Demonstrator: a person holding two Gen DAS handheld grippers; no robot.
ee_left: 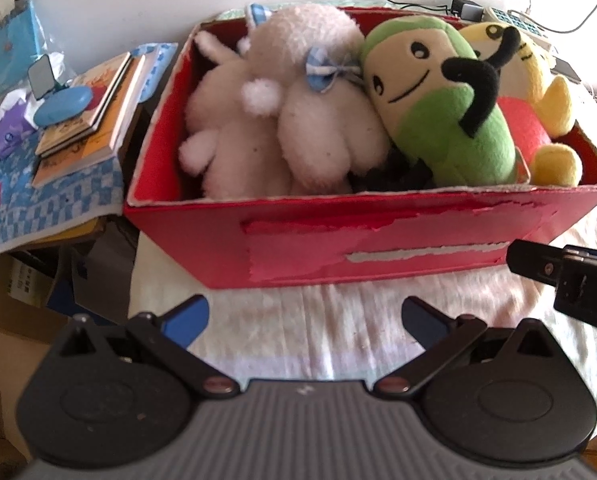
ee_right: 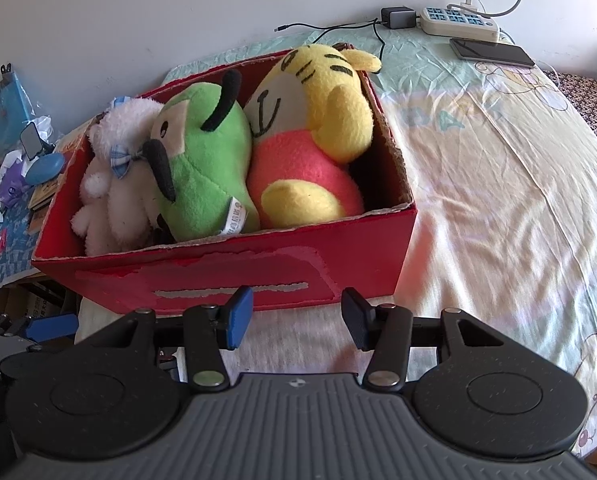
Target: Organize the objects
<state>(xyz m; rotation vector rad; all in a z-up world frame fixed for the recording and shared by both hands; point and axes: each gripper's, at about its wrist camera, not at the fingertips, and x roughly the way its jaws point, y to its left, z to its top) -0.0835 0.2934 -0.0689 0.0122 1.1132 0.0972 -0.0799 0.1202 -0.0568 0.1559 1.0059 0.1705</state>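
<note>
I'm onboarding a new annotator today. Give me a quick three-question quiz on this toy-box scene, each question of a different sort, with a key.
1. True or false: the red box holds three plush toys.
2. Multiple choice: which toy lies between the other two? A) white plush B) green plush C) yellow plush
3. Fill in: the left gripper and right gripper both hover in front of the box with jaws ____ and nothing between them.

Key: 1 true; 2 B; 3 open.
</note>
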